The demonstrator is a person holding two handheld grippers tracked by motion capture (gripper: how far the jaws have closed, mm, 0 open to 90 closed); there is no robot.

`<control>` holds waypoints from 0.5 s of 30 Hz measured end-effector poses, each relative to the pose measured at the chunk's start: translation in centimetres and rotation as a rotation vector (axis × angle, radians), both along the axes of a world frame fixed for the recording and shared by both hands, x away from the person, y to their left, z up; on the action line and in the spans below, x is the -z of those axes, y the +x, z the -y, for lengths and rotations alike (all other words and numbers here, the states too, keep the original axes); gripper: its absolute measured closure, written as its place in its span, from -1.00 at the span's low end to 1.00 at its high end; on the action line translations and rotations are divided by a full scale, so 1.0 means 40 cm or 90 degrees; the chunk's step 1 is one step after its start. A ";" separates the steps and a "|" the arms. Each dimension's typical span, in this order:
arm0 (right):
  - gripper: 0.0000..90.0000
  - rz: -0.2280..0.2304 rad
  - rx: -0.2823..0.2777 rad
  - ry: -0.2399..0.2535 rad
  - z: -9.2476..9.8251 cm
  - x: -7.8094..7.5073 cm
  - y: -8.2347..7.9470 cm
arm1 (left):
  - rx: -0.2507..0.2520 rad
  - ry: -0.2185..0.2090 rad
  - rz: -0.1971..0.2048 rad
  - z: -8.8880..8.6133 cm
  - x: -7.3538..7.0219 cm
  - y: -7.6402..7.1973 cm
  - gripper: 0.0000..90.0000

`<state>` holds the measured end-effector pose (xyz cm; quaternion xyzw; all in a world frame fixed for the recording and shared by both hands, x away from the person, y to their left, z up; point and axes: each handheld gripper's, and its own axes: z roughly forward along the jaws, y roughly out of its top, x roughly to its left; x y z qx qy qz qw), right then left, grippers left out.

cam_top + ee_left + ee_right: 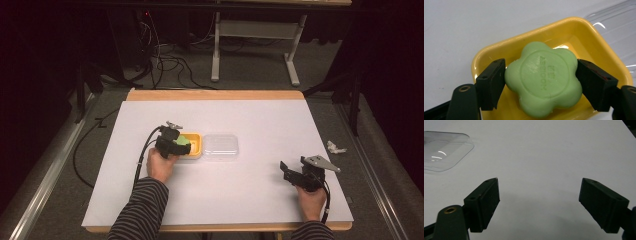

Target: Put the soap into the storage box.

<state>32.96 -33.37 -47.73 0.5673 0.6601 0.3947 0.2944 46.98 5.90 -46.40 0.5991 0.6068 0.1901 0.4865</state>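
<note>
Overhead, white table (250,190) (wood-edged) stands on grey floor (250,70).

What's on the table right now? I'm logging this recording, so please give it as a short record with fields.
work in hand: green flower-shaped soap at the yellow dish
left gripper: jaws closed on the soap's two sides, over the dish
right gripper: jaws wide apart, nothing between them, over bare table
clear lid: lying flat, right beside the dish
soap marking: embossed lettering, too blurred to read
surface: white sheet on a wood-edged table
</note>
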 end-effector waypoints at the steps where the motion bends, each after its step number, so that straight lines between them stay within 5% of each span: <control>1: -0.62 0.000 0.000 0.000 0.000 0.000 0.000 | -0.002 0.002 0.008 0.001 -0.002 -0.002 -0.41; 15: -0.62 0.003 -0.001 -0.005 0.001 0.000 -0.001 | 0.004 -0.029 0.037 -0.017 -0.035 -0.016 -0.58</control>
